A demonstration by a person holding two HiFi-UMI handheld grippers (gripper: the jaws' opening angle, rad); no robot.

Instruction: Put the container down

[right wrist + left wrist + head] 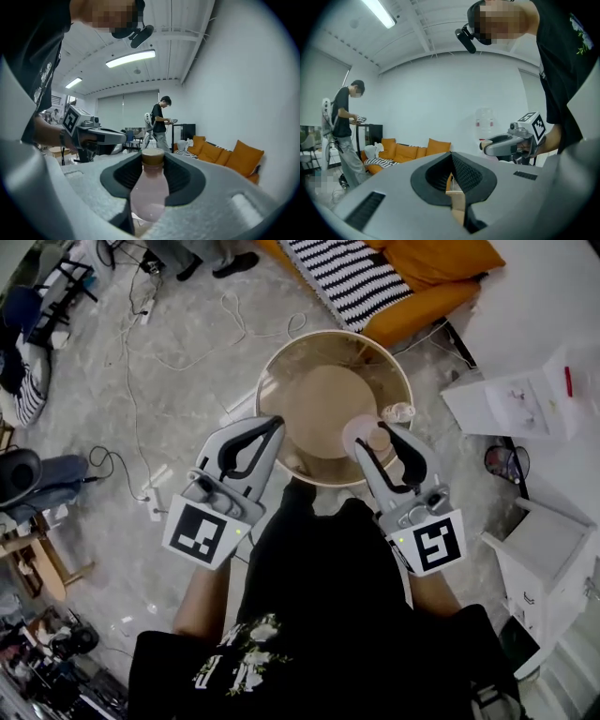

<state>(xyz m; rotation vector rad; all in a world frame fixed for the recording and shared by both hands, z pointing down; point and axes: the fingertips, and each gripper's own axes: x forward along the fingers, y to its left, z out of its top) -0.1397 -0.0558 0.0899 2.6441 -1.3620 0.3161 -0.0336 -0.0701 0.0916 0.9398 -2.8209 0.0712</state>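
Observation:
The container is a pale pink bottle (149,187) with a tan cap. It stands upright between the black pads of my right gripper (153,164), which is shut on its body. From the head view, the bottle (362,435) and right gripper (377,439) hang over the near right edge of a round glass-topped table (281,371). My left gripper (270,427) is at the table's near left edge. Its fingertips meet and it holds nothing. In the left gripper view the left gripper (451,157) is shut, with the right gripper (508,144) off to its right.
A small clear glass object (397,412) sits on the table by the bottle. An orange sofa (422,287) with a striped blanket lies beyond the table. White boxes (511,399) stand to the right. Cables run over the floor at left. Another person (161,123) stands in the background.

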